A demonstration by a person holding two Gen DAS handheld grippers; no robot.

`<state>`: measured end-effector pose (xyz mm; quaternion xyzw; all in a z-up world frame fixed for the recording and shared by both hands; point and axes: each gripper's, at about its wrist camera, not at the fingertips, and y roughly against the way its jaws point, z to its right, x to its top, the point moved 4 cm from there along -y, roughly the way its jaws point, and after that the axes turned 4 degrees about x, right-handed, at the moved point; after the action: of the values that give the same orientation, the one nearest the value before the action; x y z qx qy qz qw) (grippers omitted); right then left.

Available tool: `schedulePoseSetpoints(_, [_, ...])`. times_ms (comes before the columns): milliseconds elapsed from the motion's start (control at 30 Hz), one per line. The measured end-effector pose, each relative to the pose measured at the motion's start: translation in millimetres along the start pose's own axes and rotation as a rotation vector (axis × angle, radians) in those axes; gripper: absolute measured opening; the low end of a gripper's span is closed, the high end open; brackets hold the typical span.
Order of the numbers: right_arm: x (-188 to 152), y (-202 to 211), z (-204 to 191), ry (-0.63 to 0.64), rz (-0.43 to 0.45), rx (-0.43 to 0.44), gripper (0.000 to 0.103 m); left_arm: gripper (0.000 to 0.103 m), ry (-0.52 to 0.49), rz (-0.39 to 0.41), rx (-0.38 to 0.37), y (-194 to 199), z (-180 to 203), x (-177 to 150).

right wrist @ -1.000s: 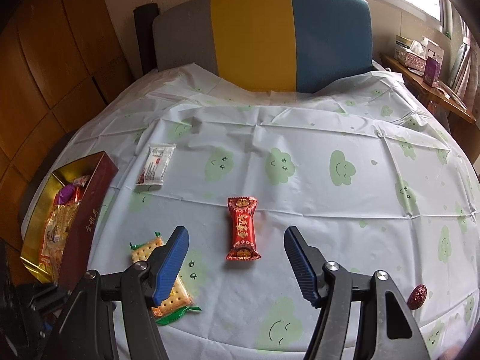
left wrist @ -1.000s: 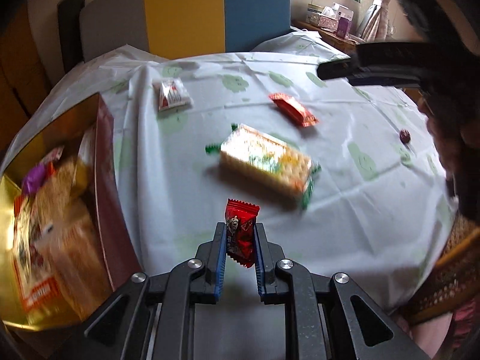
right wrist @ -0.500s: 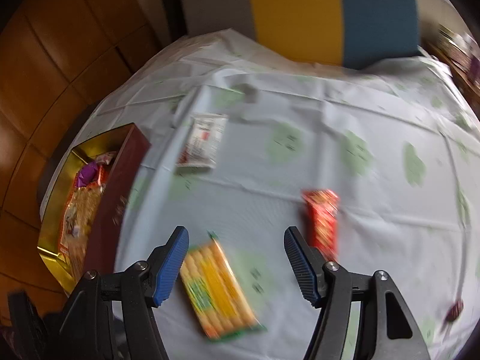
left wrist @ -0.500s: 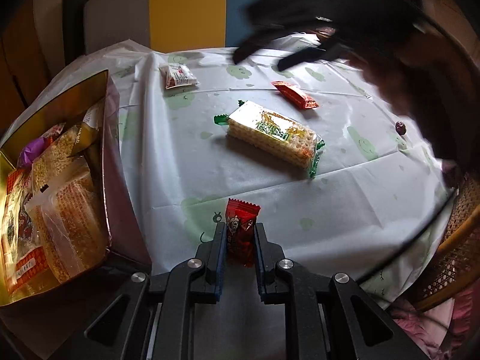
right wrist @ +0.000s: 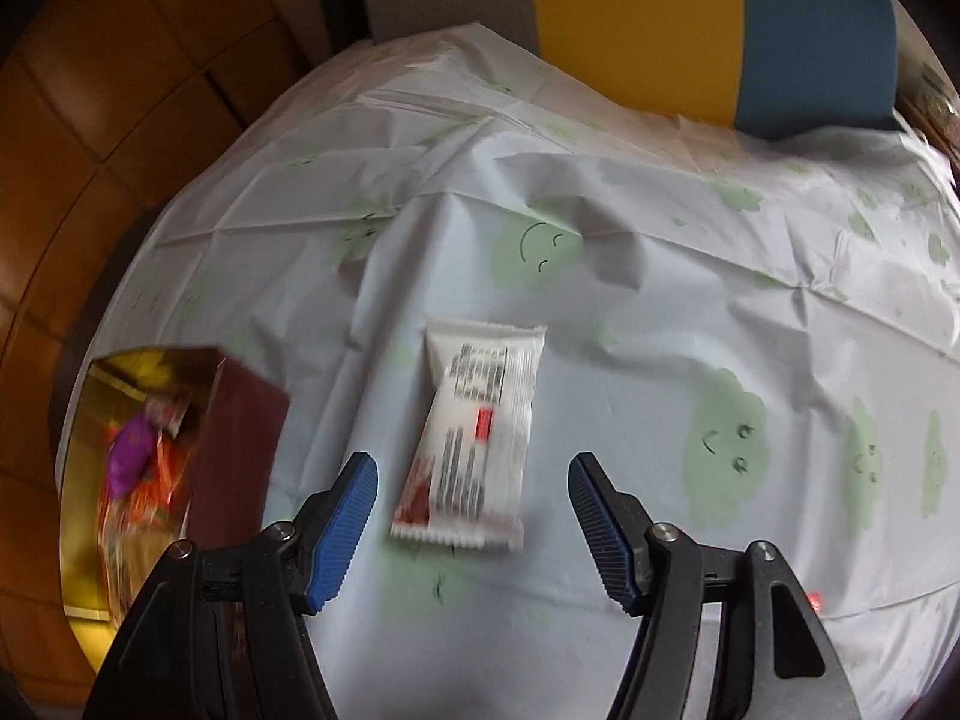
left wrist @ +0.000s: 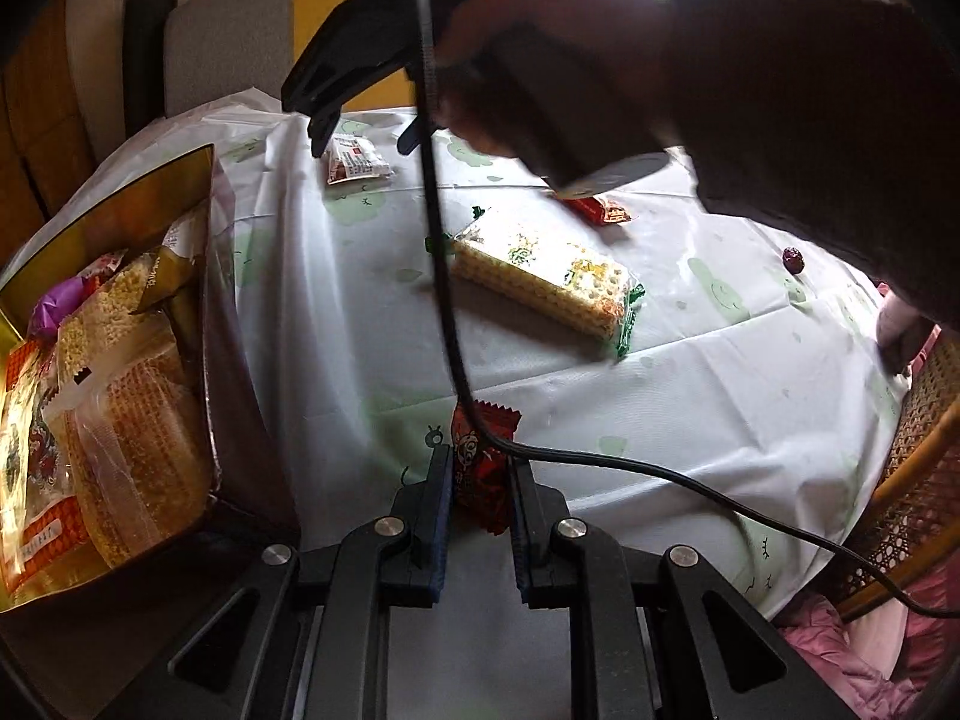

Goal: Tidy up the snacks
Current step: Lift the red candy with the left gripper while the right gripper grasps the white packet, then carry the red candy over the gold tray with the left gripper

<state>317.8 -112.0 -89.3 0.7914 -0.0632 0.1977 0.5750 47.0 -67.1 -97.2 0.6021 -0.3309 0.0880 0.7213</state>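
My left gripper [left wrist: 478,468] is shut on a small red candy packet [left wrist: 483,468], held above the table's near edge. To its left stands the gold-lined snack box [left wrist: 198,192] with several snacks inside. My right gripper [right wrist: 473,480] is open and hovers over a white snack packet [right wrist: 474,426] that lies between its fingers on the tablecloth. In the left wrist view the right gripper [left wrist: 360,132] hangs above that white packet [left wrist: 357,161]. A cracker pack [left wrist: 540,273], a red-orange bar [left wrist: 603,210] and a dark red candy [left wrist: 793,259] lie on the cloth.
The snack box also shows at the left of the right wrist view [right wrist: 240,420]. A black cable [left wrist: 444,276] hangs across the left wrist view. A cushioned chair back [right wrist: 708,30] stands behind the table. A wicker chair [left wrist: 918,480] is at the right edge.
My right gripper has swung left from over the red-orange bar, past the cracker pack, to over the white packet, staying open. My left gripper still holds the red packet and has pulled back a little.
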Motion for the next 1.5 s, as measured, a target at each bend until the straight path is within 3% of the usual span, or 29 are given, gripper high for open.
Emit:
schedulePoseSetpoints(133, [6,-16,6,-0.025,-0.008,-0.024,0.069,0.017,0.003,-0.001,-0.002,0,0,0])
schedulePoseSetpoints(200, [9,-17,4,0.006,0.004,-0.052,0.053,0.017,0.005,-0.001,0.000,0,0,0])
schedulePoseSetpoints(233, [8,-17,3,0.028,0.001,-0.090,0.034,0.017,0.004,-0.001,0.001,-1,0,1])
schedulePoseSetpoints(300, [7,-12,4,0.036,-0.003,-0.064,0.034,0.017,0.006,-0.001,0.002,-1,-1,1])
schedulePoseSetpoints(433, [-10,3,5,0.106,-0.022,-0.093,0.034,0.017,0.006,0.000,0.006,-1,-1,0])
schedulePoseSetpoints(633, [-43,51,23,0.127,-0.015,-0.077,0.034,0.017,0.007,0.002,0.012,1,1,-1])
schedulePoseSetpoints(900, [-112,102,48,0.154,-0.048,-0.092,0.034,0.017,0.004,0.003,0.017,-1,2,0])
schedulePoseSetpoints(1200, [-184,102,71,0.147,-0.153,-0.146,0.034,0.017,-0.012,0.003,0.041,-2,8,-1])
schedulePoseSetpoints(1500, [-193,91,87,0.100,-0.160,-0.139,0.036,0.017,-0.024,0.002,0.088,-3,11,-1])
